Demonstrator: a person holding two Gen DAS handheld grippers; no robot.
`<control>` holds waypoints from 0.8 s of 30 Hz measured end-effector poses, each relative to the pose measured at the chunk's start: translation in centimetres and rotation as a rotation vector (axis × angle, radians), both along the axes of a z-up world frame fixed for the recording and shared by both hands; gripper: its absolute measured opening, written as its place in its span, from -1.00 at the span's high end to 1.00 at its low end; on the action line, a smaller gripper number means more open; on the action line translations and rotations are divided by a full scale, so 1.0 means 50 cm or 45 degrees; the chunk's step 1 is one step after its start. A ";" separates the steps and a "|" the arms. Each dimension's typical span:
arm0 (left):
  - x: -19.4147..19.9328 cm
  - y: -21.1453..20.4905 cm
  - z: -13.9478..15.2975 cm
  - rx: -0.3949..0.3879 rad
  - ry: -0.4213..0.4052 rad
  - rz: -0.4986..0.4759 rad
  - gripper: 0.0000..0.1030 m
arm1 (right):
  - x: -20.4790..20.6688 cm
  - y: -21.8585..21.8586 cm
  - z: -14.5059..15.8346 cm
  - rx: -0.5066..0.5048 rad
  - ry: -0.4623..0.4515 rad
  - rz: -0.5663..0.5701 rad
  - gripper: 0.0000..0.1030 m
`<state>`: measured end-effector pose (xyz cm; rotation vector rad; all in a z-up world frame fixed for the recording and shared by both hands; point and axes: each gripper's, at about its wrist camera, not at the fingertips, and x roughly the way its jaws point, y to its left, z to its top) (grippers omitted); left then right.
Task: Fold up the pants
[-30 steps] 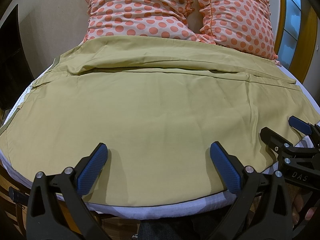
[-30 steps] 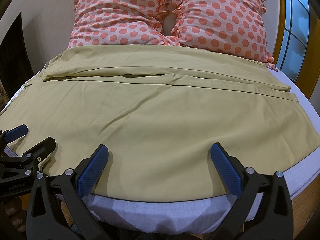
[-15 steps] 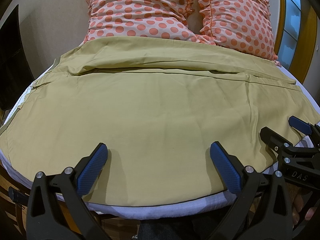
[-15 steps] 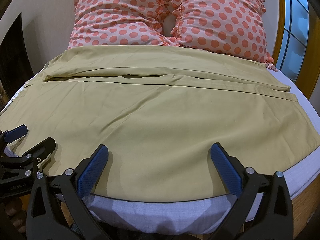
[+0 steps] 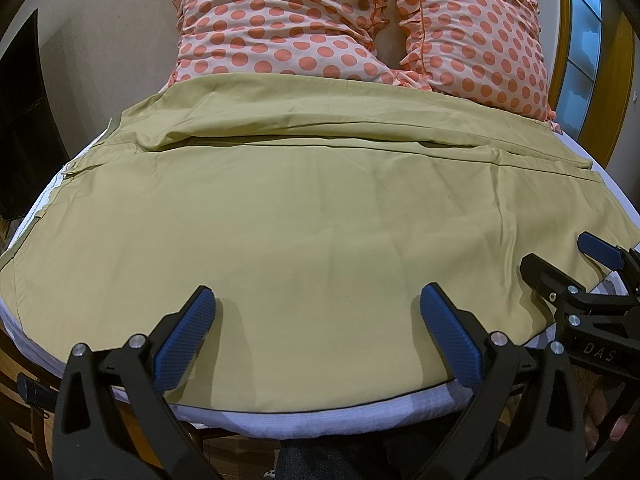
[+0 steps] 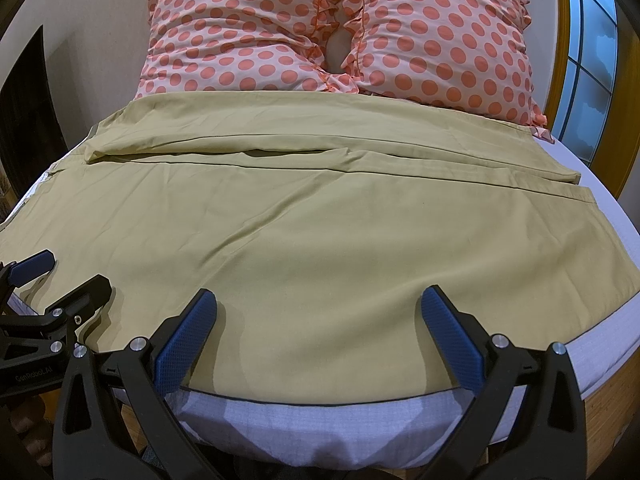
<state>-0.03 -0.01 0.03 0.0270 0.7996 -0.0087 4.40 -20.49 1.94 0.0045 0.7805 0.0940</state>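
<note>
Wide olive-yellow pants (image 5: pixel 304 208) lie spread flat across the bed, one leg behind the other, and they also fill the right wrist view (image 6: pixel 320 220). My left gripper (image 5: pixel 318 316) is open and empty, hovering over the near hem. My right gripper (image 6: pixel 319 316) is open and empty over the same near edge, further right. Each gripper shows in the other's view: the right one at the right side (image 5: pixel 564 264), the left one at the left side (image 6: pixel 60 276).
Two pink polka-dot pillows (image 5: pixel 280 28) (image 6: pixel 440 36) stand at the head of the bed. A white mattress edge (image 6: pixel 320 420) runs below the hem. A dark panel (image 5: pixel 20 120) is on the left, a window (image 6: pixel 592 60) on the right.
</note>
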 end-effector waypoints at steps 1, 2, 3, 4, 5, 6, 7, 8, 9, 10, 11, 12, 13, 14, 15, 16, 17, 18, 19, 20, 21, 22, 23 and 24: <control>0.000 0.000 0.000 0.000 -0.001 0.000 -0.97 | 0.000 0.000 0.000 0.000 0.000 0.000 -0.97; 0.000 0.000 0.000 0.000 -0.001 0.000 -0.97 | 0.000 0.000 0.000 0.000 0.000 0.000 -0.97; 0.000 0.000 0.000 0.000 0.000 0.000 -0.97 | 0.000 0.000 0.000 0.000 0.000 0.000 -0.97; 0.000 0.000 0.000 0.000 -0.001 0.000 -0.97 | 0.000 0.000 0.000 0.000 -0.001 0.000 -0.97; 0.000 0.000 0.000 0.000 -0.001 0.000 -0.97 | 0.000 0.000 0.000 0.000 0.000 0.000 -0.97; 0.000 0.000 0.000 0.000 -0.001 0.000 -0.97 | 0.000 0.000 0.000 0.000 0.000 0.000 -0.97; 0.000 0.000 0.000 0.000 -0.002 0.000 -0.97 | 0.000 0.000 0.000 0.000 -0.001 0.000 -0.97; 0.000 0.000 0.000 0.000 -0.002 0.000 -0.97 | 0.000 0.000 -0.001 0.000 -0.001 0.000 -0.97; 0.000 0.000 0.000 0.000 -0.001 0.000 -0.97 | 0.000 0.000 -0.001 0.000 -0.001 0.000 -0.97; 0.000 0.000 0.000 0.000 -0.002 0.000 -0.97 | 0.001 0.000 -0.001 0.000 -0.001 0.000 -0.97; 0.000 0.000 0.000 0.000 -0.002 0.000 -0.97 | 0.000 0.000 -0.001 0.000 -0.001 0.000 -0.97; 0.000 0.000 0.000 0.000 -0.002 0.000 -0.97 | 0.000 0.000 -0.001 0.000 -0.001 0.000 -0.97; 0.000 0.000 0.000 0.000 -0.003 0.000 -0.97 | 0.000 0.000 -0.001 0.000 -0.002 0.000 -0.97; 0.000 0.000 0.000 0.000 -0.003 0.000 -0.97 | 0.000 0.000 -0.001 0.000 -0.001 0.000 -0.97; 0.000 0.000 0.000 0.000 -0.003 0.000 -0.97 | 0.000 0.000 -0.001 0.000 -0.001 0.000 -0.97; 0.000 0.000 0.000 0.000 -0.003 0.000 -0.97 | 0.000 0.000 -0.001 0.000 -0.001 0.000 -0.97; 0.000 0.000 0.000 0.000 -0.003 0.000 -0.97 | 0.000 0.000 -0.001 0.000 -0.001 0.000 -0.97; 0.000 0.000 0.000 0.000 -0.003 0.000 -0.97 | 0.000 0.000 -0.001 0.000 -0.002 0.000 -0.97; 0.000 0.000 0.000 0.000 -0.003 0.000 -0.97 | 0.000 0.000 -0.001 0.000 -0.002 0.000 -0.97; 0.000 0.000 0.000 0.000 -0.004 0.000 -0.97 | 0.001 0.000 -0.001 0.000 -0.002 0.000 -0.97; 0.000 0.000 0.000 0.001 -0.004 0.000 -0.97 | 0.001 0.001 -0.002 0.000 -0.002 0.000 -0.97; 0.000 0.000 0.000 0.001 -0.005 -0.001 -0.97 | 0.002 0.001 -0.002 0.000 -0.001 0.001 -0.97; 0.000 0.000 0.000 0.000 -0.005 -0.001 -0.97 | 0.002 0.002 -0.002 0.000 -0.002 0.000 -0.97; 0.000 0.000 0.000 -0.001 -0.006 -0.001 -0.97 | 0.003 0.003 -0.003 0.000 -0.002 0.001 -0.97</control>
